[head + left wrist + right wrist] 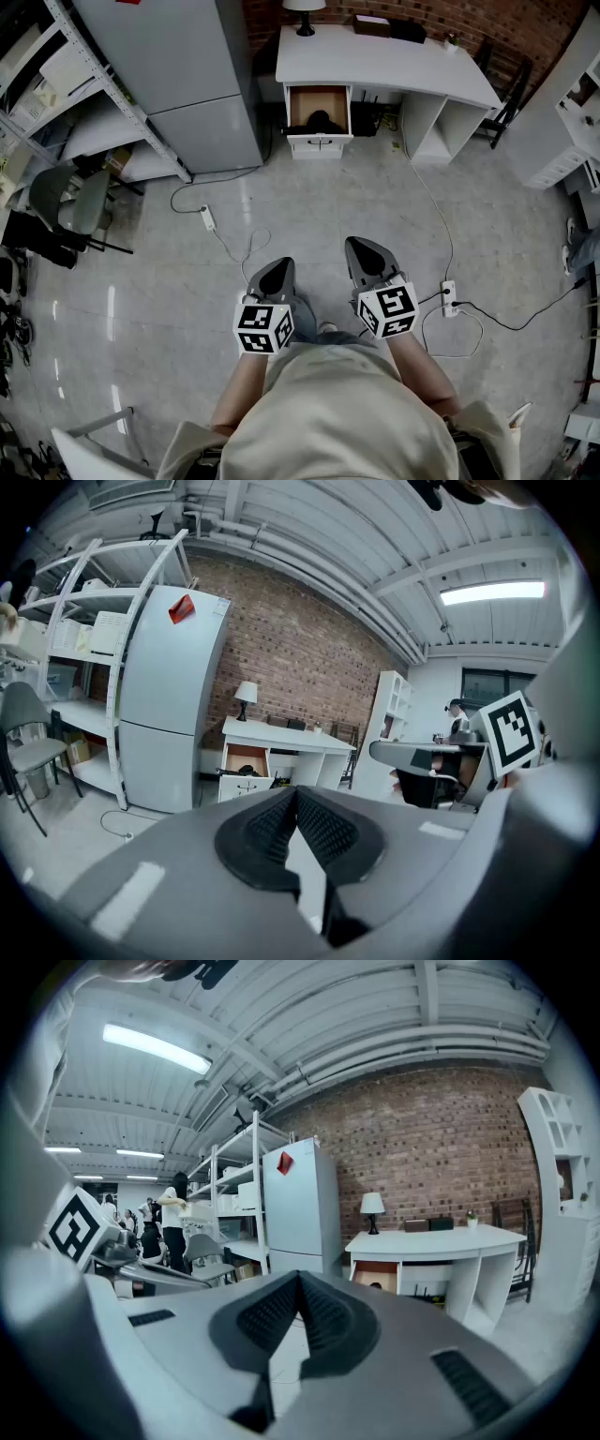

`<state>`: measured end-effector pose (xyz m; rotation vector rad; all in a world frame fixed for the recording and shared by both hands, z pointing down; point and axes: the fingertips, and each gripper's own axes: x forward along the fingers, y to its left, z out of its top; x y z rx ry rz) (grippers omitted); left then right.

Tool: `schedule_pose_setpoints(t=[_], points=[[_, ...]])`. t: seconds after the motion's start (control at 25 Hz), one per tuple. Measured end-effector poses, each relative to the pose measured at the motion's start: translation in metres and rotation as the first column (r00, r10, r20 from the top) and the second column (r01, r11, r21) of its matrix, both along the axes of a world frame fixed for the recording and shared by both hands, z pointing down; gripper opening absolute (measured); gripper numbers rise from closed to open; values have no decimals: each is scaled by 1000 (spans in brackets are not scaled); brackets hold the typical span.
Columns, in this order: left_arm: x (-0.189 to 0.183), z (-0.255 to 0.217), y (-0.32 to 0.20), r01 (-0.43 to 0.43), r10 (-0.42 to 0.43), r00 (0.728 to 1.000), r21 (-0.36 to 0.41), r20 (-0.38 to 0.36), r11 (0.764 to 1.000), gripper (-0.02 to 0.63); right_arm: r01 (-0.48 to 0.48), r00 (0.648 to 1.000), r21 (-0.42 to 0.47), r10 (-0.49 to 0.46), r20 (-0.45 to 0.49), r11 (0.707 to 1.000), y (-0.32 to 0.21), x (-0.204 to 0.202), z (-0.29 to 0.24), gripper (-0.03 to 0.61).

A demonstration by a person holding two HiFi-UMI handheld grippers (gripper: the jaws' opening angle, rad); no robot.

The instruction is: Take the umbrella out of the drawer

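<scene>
Umbrella (323,121) dark in open drawer (302,101), well off at 12 o'clock from left gripper (275,272) and right gripper (366,251), jaws pressed together, empty.

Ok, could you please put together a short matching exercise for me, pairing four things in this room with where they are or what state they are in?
Things:
1. lamp
2. drawer
3. fridge
4. left gripper

Places or states:
A. pulled open
B. jaws shut, nothing between them
C. standing on the floor, left of the desk in the head view
D. standing on the desk top

Pairs: 1-D, 2-A, 3-C, 4-B.
</scene>
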<state>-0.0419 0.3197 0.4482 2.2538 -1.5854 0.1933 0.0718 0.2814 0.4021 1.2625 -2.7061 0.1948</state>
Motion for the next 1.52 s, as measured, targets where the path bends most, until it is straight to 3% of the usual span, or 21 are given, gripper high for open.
schedule_pose_setpoints(t=[0.2, 0.6, 0.96, 1.04, 1.28, 1.52], points=[[0, -17, 31, 20, -19, 1000, 48, -14, 999, 11, 4, 1000, 16, -5, 16, 1000, 32, 5, -15, 2], [4, -32, 43, 12, -9, 999, 78, -35, 997, 12, 11, 1000, 49, -10, -2, 999, 60, 11, -23, 2], [14, -28, 42, 6, -2, 998, 72, -56, 997, 15, 9, 1000, -9, -9, 0, 1000, 59, 25, -4, 2], [13, -28, 37, 3, 1, 998, 65, -66, 998, 47, 8, 1000, -11, -8, -5, 1000, 54, 25, -4, 3], [13, -24, 13, -24, 28, 996, 55, -87, 998, 166, 42, 999, -24, -42, 25, 999, 29, 23, -4, 202], [12, -14, -35, -41, 46, 994, 52, -96, 998, 252, 52, 998, -60, -50, 45, 997, -14, 21, 8, 302]])
